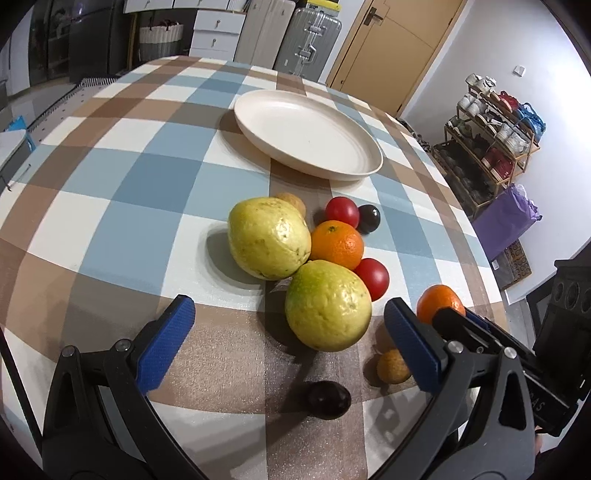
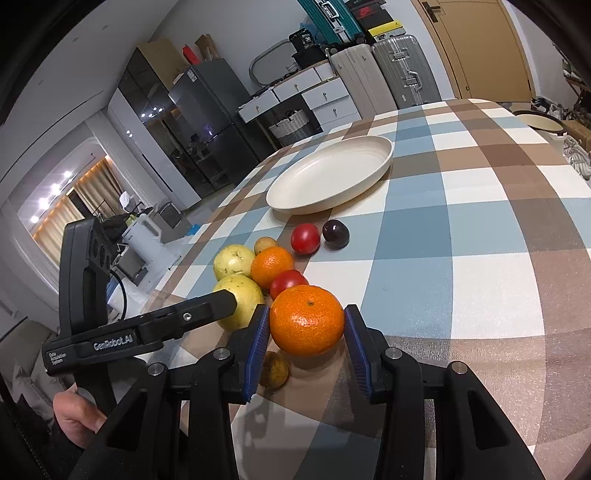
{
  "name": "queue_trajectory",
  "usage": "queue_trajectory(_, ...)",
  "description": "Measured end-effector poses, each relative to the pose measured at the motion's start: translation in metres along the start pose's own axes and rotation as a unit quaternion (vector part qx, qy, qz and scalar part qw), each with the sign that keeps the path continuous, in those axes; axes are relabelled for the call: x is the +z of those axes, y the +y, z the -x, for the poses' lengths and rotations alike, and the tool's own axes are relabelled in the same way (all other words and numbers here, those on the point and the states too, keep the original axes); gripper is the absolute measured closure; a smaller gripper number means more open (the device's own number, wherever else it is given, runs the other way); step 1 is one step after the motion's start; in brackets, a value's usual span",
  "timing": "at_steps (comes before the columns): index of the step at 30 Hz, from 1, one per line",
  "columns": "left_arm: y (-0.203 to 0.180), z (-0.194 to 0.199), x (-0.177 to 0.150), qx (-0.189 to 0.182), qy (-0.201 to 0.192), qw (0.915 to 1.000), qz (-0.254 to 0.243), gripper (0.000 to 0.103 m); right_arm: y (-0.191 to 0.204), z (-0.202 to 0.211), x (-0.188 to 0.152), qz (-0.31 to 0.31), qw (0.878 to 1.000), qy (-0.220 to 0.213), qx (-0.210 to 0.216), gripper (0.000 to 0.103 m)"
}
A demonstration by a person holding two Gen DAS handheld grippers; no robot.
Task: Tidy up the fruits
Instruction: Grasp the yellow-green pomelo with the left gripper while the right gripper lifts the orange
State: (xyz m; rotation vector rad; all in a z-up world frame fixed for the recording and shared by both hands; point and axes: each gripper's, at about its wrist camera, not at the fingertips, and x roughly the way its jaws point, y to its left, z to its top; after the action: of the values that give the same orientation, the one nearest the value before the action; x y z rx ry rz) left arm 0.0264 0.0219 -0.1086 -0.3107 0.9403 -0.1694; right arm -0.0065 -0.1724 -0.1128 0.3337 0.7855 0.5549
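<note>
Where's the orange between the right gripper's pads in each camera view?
Left wrist: orange at right, partly hidden behind the right hand-held gripper.
Right wrist: orange low centre, between the blue pads.
Shared landmark: cream plate, beyond the fruit pile.

Checked-cloth table (image 1: 110, 192). Behind: suitcases (image 1: 310, 37), white drawers (image 1: 218, 33), wooden door (image 1: 391, 48). Shoe rack (image 1: 491, 144) against white wall.
</note>
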Motion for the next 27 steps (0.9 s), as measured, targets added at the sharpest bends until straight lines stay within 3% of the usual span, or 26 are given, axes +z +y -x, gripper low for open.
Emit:
queue_trajectory(11, -0.002, -0.009, 0.005, -0.048, 0.017, 0.9986, 0.010, 0.002, -0.008, -0.005, -0.002, -0.009, 1.000, 0.005, 0.005, 0.062)
queue_trajectory(20, -0.002, -0.009, 0.006, -0.069, 0.021, 0.9974, 0.010, 0.015, -0.012, -0.005, -0.002, -0.012, 1.000, 0.004, 0.009, 0.062)
queue_trajectory(23, -0.001, -0.009, 0.007, -0.070, 0.023, 0.9973, 0.005, 0.028, -0.012, -0.006, -0.003, -0.015, 1.000, 0.005, 0.010, 0.062)
queue_trajectory(24, 0.001, -0.009, 0.006, -0.074, 0.024, 0.9969, 0.007, 0.037, -0.013, -0.006, -0.003, -0.015, 1.000, 0.005, 0.010, 0.062)
queue_trajectory(25, 0.003, -0.009, 0.006, -0.082, 0.029, 0.9962, 0.011, 0.051, -0.013, -0.006, -0.003, -0.015, 1.000, 0.005, 0.010, 0.062)
queue_trajectory(27, 0.007, -0.012, 0.005, -0.116, 0.043, 0.9919, 0.028, 0.057, -0.013, -0.006, -0.003, -0.015, 1.000, 0.005, 0.011, 0.062)
